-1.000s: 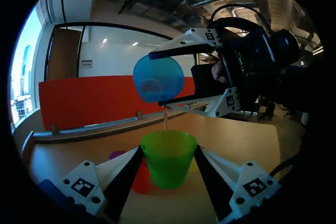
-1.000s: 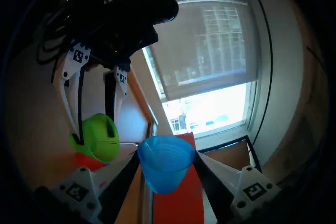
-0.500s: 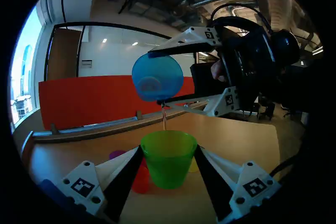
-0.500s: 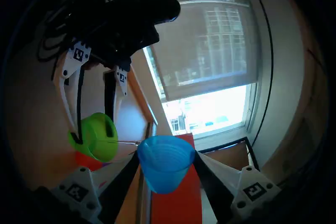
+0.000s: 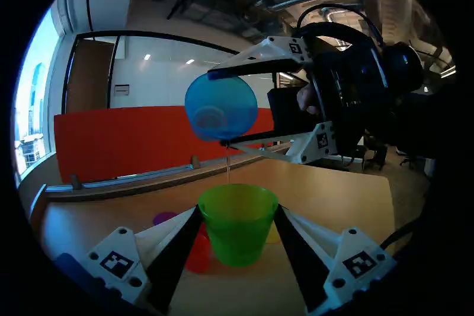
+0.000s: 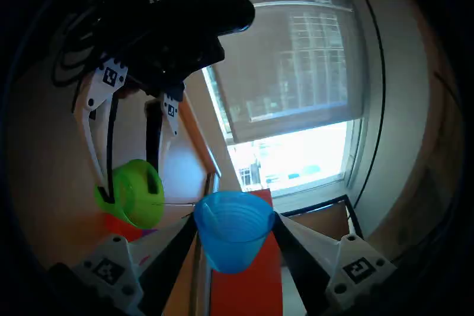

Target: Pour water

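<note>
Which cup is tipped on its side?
The blue cup, in the right tool: it is tipped and pours a thin stream, while the green cup below stands upright in the left tool.

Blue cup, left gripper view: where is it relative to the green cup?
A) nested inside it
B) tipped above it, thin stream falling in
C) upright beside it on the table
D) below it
B: the blue cup is tipped above the green cup, and a thin stream of water runs from its rim down into the green one.

Red cup (image 5: 198,254) half hidden behind green cup (image 5: 237,224) — yellow object (image 5: 273,235) mostly hidden too.
</note>
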